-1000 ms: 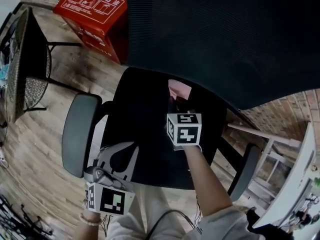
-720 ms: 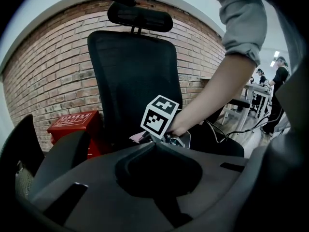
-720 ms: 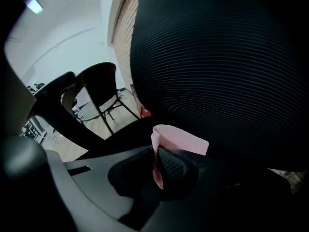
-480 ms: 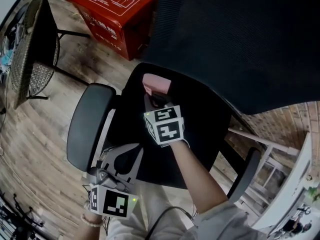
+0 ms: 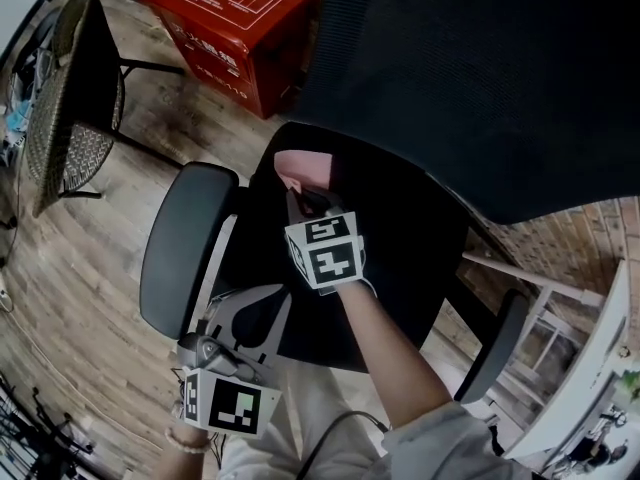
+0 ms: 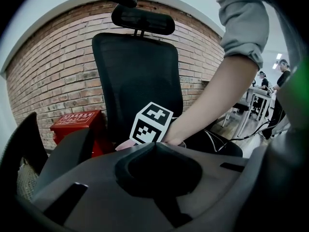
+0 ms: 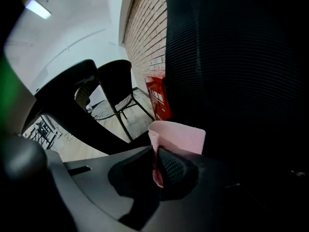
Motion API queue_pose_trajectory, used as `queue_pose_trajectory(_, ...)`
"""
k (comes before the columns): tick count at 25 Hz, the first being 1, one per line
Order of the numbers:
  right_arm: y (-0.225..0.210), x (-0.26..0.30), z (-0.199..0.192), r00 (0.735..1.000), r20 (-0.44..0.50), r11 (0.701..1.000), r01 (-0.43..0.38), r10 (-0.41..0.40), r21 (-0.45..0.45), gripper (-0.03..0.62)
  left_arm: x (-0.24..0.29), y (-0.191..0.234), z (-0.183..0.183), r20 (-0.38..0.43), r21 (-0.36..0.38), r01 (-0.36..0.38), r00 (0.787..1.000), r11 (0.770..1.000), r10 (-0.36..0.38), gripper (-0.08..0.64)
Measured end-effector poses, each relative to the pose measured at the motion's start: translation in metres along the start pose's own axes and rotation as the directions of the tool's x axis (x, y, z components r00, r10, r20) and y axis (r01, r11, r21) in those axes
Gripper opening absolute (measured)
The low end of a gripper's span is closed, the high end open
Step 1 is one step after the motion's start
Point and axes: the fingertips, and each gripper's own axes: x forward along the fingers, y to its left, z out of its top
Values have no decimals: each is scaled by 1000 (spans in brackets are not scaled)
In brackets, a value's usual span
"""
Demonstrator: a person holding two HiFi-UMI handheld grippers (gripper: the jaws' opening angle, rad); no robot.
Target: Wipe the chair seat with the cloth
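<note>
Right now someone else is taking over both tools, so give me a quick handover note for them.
Right tool: shut on the pink cloth, which lies on the black chair seat near the backrest.
Left tool: shut and empty, held at the seat's front edge by the grey armrest.
Done: cloth gripped and on the seat. How much is already wiped cannot be told.
Left: sweep the cloth across the rest of the seat, probably toward the front and far side.

red box (image 5: 232,28), white print (too small)
</note>
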Motion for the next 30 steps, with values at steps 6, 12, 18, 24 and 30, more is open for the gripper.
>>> queue_pose_trajectory(6,-19,-16,-24,998,-12,997,65,-65,39,50,2,-4,2,-8,30,16,1000,999,-16,18)
queue_pose_trajectory(12,-55,-46,-53,985,-31,980,173,-170,99,49,8,-16,13,-4,71,55,999,996,-54,18)
queue_pose_trajectory(18,-95,-88,-87,957,-63,944,291,-284,155,49,18,-33,22,-7,113,102,995,988,-102,18)
queue_pose_trajectory(24,-131,-139,-125,910,-99,884,415,-403,215,50,27,-51,35,-11,174,149,989,973,-150,18)
queue_pose_trajectory(30,-156,-187,-166,853,-153,804,522,-499,286,49,35,-68,41,-11,191,187,982,963,-189,18)
